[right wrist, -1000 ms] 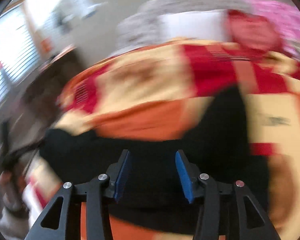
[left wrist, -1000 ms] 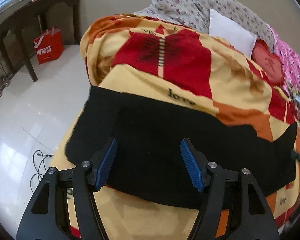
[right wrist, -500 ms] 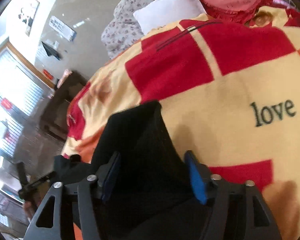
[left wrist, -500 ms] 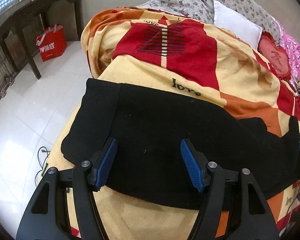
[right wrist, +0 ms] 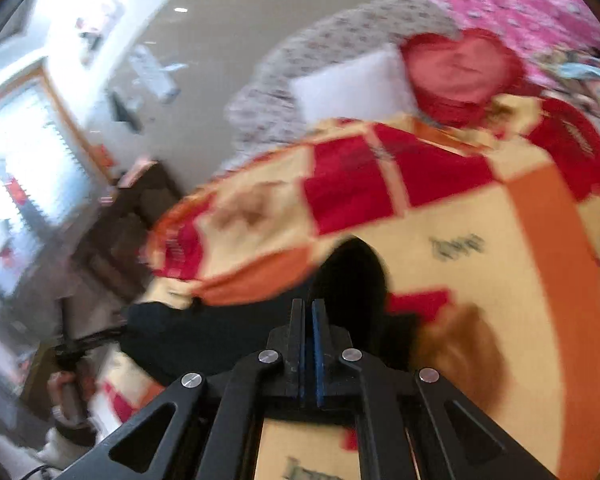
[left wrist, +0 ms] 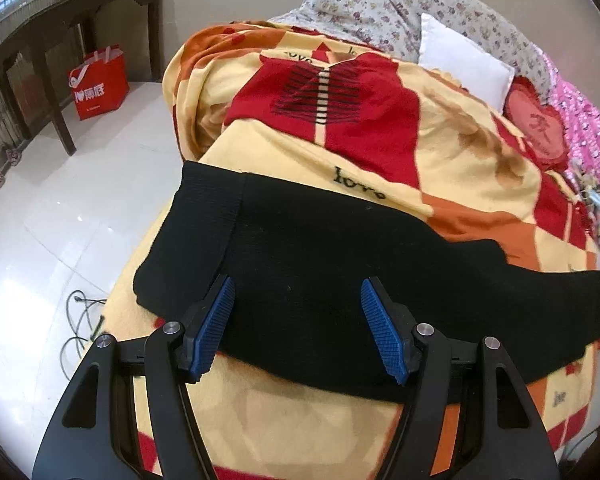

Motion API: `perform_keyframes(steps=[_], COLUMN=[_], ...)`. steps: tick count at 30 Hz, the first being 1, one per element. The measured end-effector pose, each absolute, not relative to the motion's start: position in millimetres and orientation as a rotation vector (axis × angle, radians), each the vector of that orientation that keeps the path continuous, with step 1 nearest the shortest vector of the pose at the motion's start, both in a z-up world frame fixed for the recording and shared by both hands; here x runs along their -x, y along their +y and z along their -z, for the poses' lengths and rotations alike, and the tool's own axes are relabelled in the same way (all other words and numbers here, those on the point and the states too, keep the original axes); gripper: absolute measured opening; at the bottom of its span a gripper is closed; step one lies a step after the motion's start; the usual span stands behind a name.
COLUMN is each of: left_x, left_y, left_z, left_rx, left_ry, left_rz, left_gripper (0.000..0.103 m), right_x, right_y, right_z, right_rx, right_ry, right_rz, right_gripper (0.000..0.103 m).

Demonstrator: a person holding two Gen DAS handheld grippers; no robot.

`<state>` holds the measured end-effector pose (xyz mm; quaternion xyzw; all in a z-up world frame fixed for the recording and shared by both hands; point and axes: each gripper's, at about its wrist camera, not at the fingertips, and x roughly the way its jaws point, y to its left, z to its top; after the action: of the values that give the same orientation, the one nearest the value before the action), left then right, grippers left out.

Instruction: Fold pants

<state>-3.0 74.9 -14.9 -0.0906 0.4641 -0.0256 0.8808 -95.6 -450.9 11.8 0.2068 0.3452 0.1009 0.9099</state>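
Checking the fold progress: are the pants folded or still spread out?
Mostly spread: the pants lie flat across the blanket; right gripper is shut at one end.

the pants (left wrist: 324,264) were plain black. the blanket (left wrist: 380,160) under them was a patchwork of cream yellow, red and orange blocks, with "love" lettered in black and a black-striped motif on one red patch. both grippers were black with blue ribbed pads (left wrist: 216,320). the pillow (left wrist: 464,64) was white, the heart cushion (left wrist: 540,128) red, the quilt (left wrist: 380,4) grey with small flowers, the bag (left wrist: 98,84) red with white print.
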Motion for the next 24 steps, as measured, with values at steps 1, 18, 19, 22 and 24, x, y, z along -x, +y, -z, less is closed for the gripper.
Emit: perform_keyframes(steps=[1, 18, 19, 22, 24], left_x=[6, 44, 43, 37, 32], left_y=[75, 47, 48, 49, 50], left_z=[14, 27, 29, 36, 44], left_rx=[0.200, 0.490, 0.498, 0.519, 0.533], left_ry=[0.966, 1.081, 1.086, 1.089, 1.110], left_rz=[0.065, 0.306, 0.293, 0.255, 0.239], left_gripper=[0.066, 0.066, 0.066, 0.066, 0.066], right_x=[96, 93, 91, 84, 82], right_y=[-456, -263, -253, -229, -219], right_z=[-5, 32, 34, 45, 53], right_rx=[-0.414, -0.041, -0.006, 0.097, 0.191], right_ry=[0.732, 0.732, 0.735, 0.761, 0.781], right_rz=[-0.144, -0.574, -0.586, -0.597, -0.579], right_gripper=[0.003, 0.049, 0.049, 0.049, 0.049])
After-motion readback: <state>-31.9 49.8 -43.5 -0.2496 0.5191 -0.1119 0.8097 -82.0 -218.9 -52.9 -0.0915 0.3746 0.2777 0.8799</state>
